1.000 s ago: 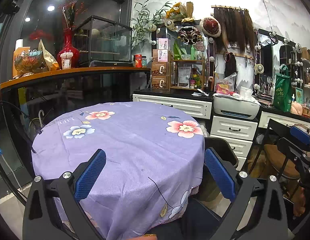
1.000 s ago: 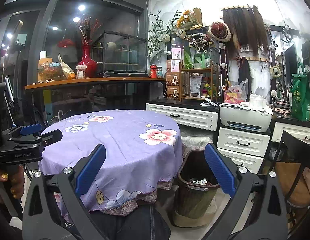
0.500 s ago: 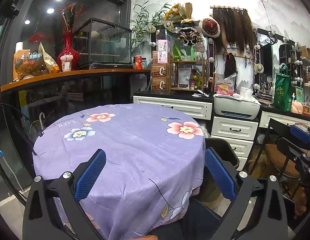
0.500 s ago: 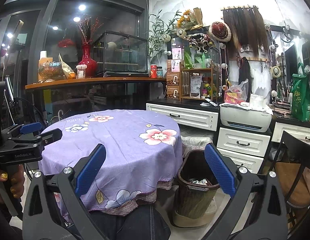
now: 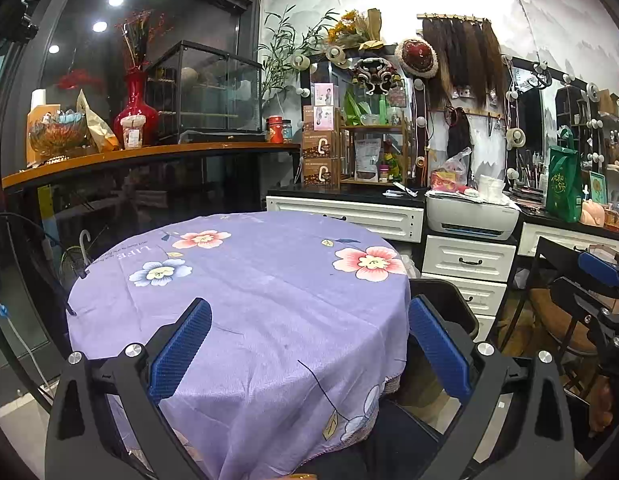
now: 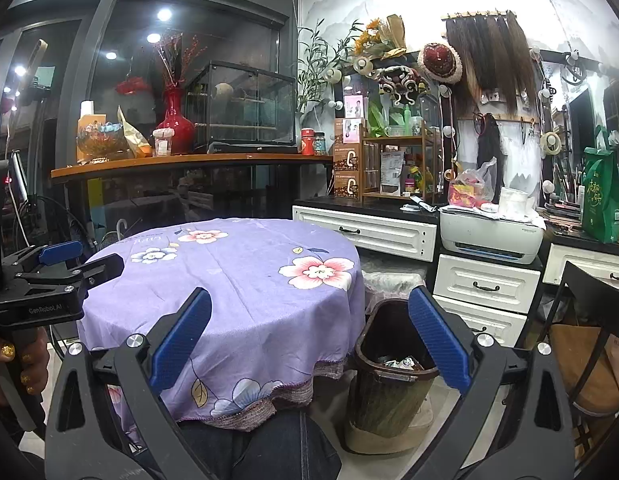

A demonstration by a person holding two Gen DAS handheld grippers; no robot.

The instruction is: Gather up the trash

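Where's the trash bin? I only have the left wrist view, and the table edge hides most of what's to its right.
Observer: The trash bin stands on the floor just right of the table, a dark brown ribbed bin.
Operator: Anything in it?
Observer: Yes, crumpled scraps show inside near the rim.
Operator: Left hand-held gripper state from outside?
Observer: The right wrist view shows the left hand-held gripper beside the table's left edge, jaws apart, nothing between them.
Operator: Right one?
Observer: The right hand-held gripper is open and empty too.
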